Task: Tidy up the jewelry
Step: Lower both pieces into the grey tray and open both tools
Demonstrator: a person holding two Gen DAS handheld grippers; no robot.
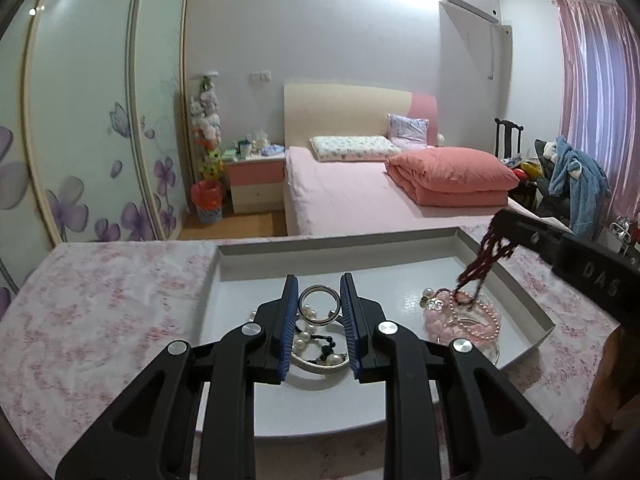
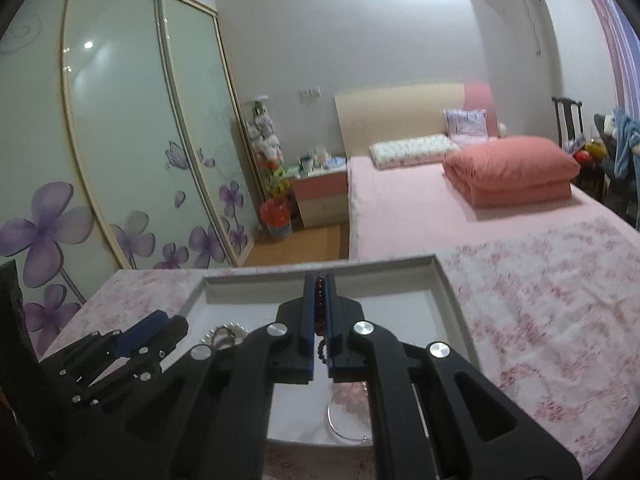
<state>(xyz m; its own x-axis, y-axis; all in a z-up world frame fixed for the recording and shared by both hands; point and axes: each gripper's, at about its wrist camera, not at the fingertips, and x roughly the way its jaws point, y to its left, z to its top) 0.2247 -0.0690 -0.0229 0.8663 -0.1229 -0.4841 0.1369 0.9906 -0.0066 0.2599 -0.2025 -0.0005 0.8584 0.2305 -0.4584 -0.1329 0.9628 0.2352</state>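
A shallow grey tray [image 1: 536, 312] lies on a floral tablecloth. My left gripper [image 1: 319, 281] is shut on a silver bangle [image 1: 318, 287], holding it upright just above a pearl-and-black-bead strand [image 1: 316, 340] on the tray's floor. At the tray's right side, pink bead bracelets [image 1: 460, 322] are piled in a glass dish. My right gripper [image 1: 507, 219] comes in from the right, shut on a dark red bead string [image 1: 486, 256] that hangs over the pink pile. In the right wrist view, the beads [image 2: 319, 294] sit pinched between the pads of the right gripper [image 2: 320, 280], with the left gripper [image 2: 172, 322] at lower left.
The tray's raised rim [image 2: 320, 269] stands ahead of both grippers. Floral cloth [image 1: 100, 312] covers the table left and right of the tray. Beyond it are a pink bed [image 1: 360, 200], a nightstand [image 1: 256, 184] and a sliding wardrobe [image 1: 80, 120]. A hand [image 1: 608, 408] shows at right.
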